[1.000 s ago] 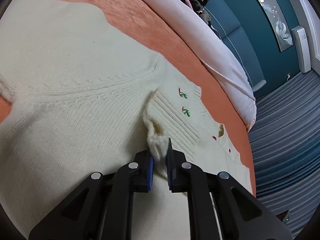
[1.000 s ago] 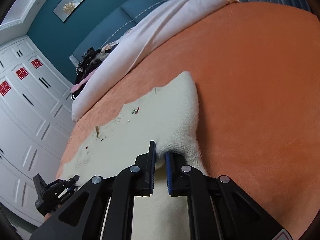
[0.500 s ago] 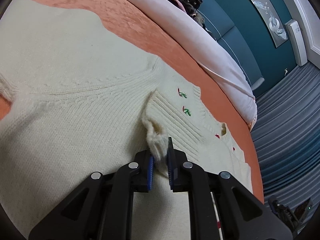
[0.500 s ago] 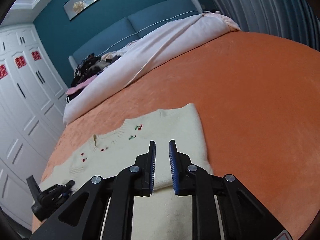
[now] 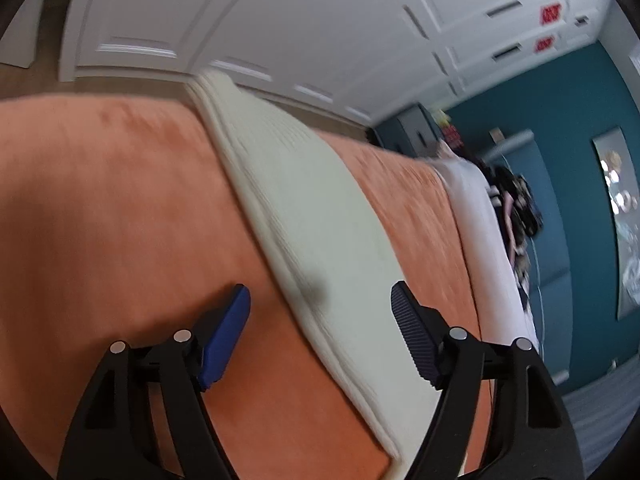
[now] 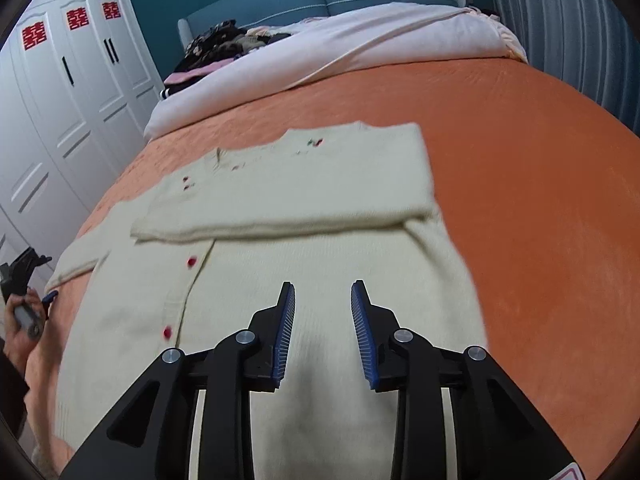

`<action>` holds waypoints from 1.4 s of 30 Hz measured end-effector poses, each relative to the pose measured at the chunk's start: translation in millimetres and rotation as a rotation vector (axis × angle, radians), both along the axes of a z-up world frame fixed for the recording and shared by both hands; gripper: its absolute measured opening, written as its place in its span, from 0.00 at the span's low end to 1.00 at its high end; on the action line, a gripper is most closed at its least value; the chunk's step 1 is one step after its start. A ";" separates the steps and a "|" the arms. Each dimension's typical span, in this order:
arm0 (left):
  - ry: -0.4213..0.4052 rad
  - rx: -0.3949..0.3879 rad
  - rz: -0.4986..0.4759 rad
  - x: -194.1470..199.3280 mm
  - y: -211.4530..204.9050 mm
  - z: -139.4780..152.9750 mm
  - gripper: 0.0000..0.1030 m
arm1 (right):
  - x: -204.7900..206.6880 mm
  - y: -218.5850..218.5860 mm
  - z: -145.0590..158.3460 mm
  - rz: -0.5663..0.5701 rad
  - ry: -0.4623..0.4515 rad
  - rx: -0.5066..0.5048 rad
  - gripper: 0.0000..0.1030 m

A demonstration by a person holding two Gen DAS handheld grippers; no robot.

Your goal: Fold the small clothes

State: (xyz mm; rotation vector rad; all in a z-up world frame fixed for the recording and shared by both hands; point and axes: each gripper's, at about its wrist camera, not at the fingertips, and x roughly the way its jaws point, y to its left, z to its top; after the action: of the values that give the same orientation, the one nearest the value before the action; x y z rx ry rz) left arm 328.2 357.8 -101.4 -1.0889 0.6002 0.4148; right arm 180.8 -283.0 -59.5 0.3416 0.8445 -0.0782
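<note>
Cardigan (image 6: 304, 320) hem cut off below.

An orange-covered bed (image 6: 520, 152) carries everything. A cream cardigan (image 6: 320, 280) lies flat in the near middle, its far part folded over. At the far end lie a pale pink duvet (image 6: 360, 44) and, left of it, dark clothes (image 6: 216, 40).

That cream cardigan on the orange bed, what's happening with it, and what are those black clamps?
A person is folding the cream cardigan on the orange bedspread, using a hand-held clamp tool in each hand. The top part, with the collar, is already folded down across the body. Both tools are open and empty right now: the right gripper hovers over the cardigan's lower half, and the left gripper is off by a side edge of the garment. A pale duvet and dark clothes lie near the headboard.
</note>
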 end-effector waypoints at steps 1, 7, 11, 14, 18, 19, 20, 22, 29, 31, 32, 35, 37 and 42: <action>-0.008 -0.012 0.029 2.5 20.3 -2.1 0.68 | -3.3 8.5 -2.1 0.007 0.017 0.006 0.35; 0.060 0.026 -0.046 49.3 43.8 -0.3 0.16 | -22.9 47.3 -21.5 0.029 0.116 0.083 0.41; -0.047 0.146 -0.145 61.5 10.1 51.9 0.09 | -24.3 52.3 -15.4 0.019 0.094 0.108 0.41; -0.209 0.301 -0.363 66.3 -75.3 124.4 0.09 | -22.6 45.2 -10.4 0.005 0.064 0.115 0.42; -0.415 0.271 -0.696 57.9 -222.5 180.6 0.09 | -27.5 24.6 -6.4 -0.056 0.033 0.160 0.42; -0.431 0.254 -0.773 55.8 -258.4 182.5 0.09 | -30.2 16.8 -5.4 -0.076 0.024 0.180 0.42; -0.429 0.234 -0.844 52.4 -293.1 177.8 0.10 | -32.9 10.4 -4.2 -0.091 0.015 0.192 0.42; -0.366 0.196 -0.960 48.2 -358.2 148.3 0.15 | -37.1 -3.8 -3.7 -0.113 0.001 0.204 0.43; -0.078 0.000 -0.914 10.1 -397.3 25.4 0.62 | -29.3 -39.5 4.4 -0.131 -0.022 0.215 0.53; -0.082 -0.029 -0.814 5.2 -366.3 20.9 0.69 | -11.5 -44.6 7.9 -0.102 -0.037 0.249 0.59; -0.081 -0.017 -0.771 2.6 -351.8 21.5 0.70 | -0.9 -45.4 8.5 -0.089 -0.041 0.267 0.59; -0.053 0.003 -0.665 6.0 -307.5 21.6 0.70 | 39.2 -44.1 8.2 -0.060 -0.058 0.293 0.59; -0.039 -0.021 -0.594 16.8 -277.3 19.7 0.70 | 69.4 -39.8 3.8 -0.047 -0.050 0.299 0.59; -0.001 -0.104 -0.497 29.8 -233.3 -0.9 0.69 | 128.1 -25.0 -26.6 -0.050 0.024 0.289 0.58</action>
State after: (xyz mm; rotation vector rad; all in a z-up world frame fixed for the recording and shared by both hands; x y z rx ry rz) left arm 358.0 124.5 -102.3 -0.9960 0.8702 -0.0498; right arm 309.0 -308.0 -86.0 0.6349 0.8724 -0.0062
